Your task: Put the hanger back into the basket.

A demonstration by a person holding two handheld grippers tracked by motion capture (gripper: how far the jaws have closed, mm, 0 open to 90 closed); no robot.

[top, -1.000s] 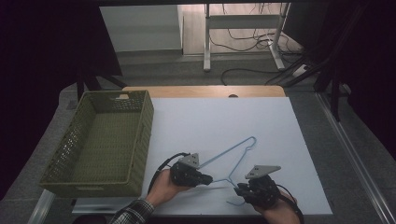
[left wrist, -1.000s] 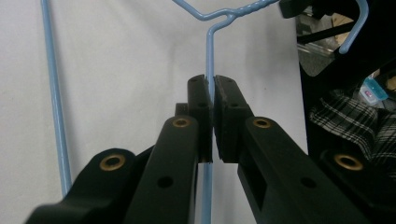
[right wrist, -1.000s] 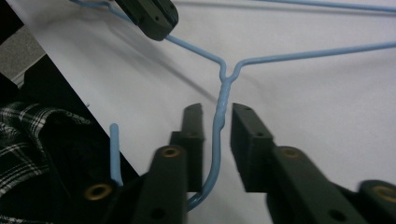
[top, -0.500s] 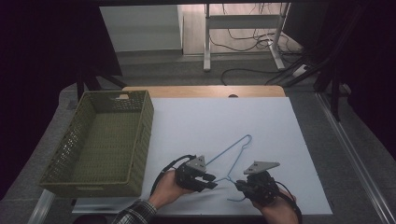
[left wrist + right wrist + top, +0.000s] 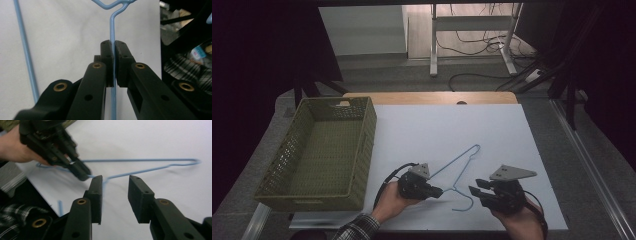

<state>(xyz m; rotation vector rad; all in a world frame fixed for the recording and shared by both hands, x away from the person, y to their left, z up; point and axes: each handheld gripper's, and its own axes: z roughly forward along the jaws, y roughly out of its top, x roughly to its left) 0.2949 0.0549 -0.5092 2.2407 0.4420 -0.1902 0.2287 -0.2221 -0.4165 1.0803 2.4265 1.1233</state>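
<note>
A: The left gripper (image 5: 435,190) is pinched on the light blue wire hanger (image 5: 457,167). In the left gripper view its two black pads are pressed together with the thin wire (image 5: 113,37) running straight up between them, just below the twist at the neck.

B: And the right gripper (image 5: 475,190)?

A: Its jaws are spread, with a clear gap between the pads (image 5: 135,195) in the right gripper view. The hanger's wire (image 5: 140,171) passes just beyond the tips, and I cannot tell whether the left pad touches it.

B: Where does the hanger lie?

A: On the white table top (image 5: 452,130), near the front edge, between the two hands. Its long triangle points away toward the far right, and the hook curls toward the person, between the two grippers.

B: Anything else on the table?

A: An olive-green woven basket (image 5: 362,150) stands at the left side, well apart from the hanger. A plaid sleeve (image 5: 357,227) shows at the left hand (image 5: 389,205).
</note>
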